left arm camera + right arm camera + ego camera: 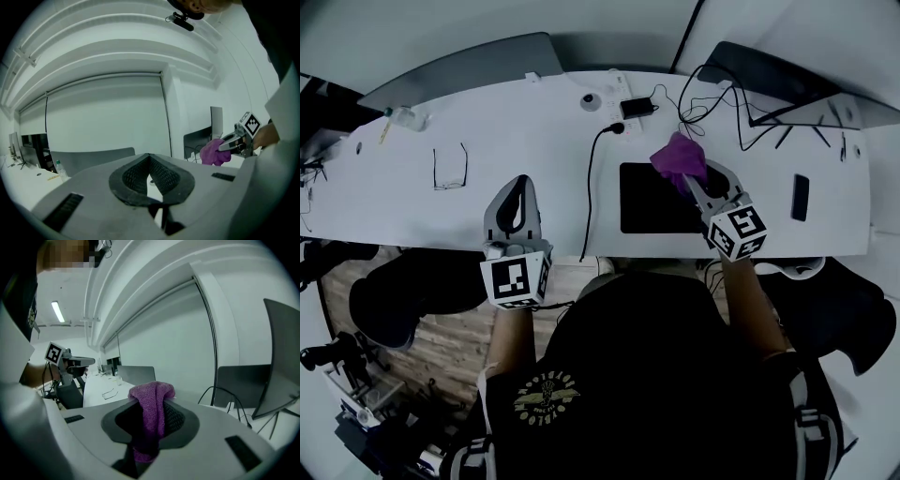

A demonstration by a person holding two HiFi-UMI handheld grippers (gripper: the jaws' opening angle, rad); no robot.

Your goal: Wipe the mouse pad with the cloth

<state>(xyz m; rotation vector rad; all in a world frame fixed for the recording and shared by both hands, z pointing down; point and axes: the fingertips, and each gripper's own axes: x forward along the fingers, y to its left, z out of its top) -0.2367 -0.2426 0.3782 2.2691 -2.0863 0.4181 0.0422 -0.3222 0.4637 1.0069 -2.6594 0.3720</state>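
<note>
A black mouse pad (652, 199) lies on the white desk (441, 216) near its front edge. My right gripper (694, 180) is held up above the pad's right part, shut on a purple cloth (679, 157). In the right gripper view the cloth (151, 420) is pinched between the jaws and bunches out past their tips. My left gripper (517, 199) hovers over the desk's front edge left of the pad, jaws shut with nothing in them. The left gripper view shows its closed tips (149, 157) and, far right, the cloth (214, 152) in the other gripper.
A pair of glasses (450, 169) lies left of my left gripper. A black cable (591, 187) runs from a charger (635, 106) down past the pad's left side. A phone (801, 197) lies right of the pad. A bottle (405, 118) and tangled cables (722, 103) sit further back.
</note>
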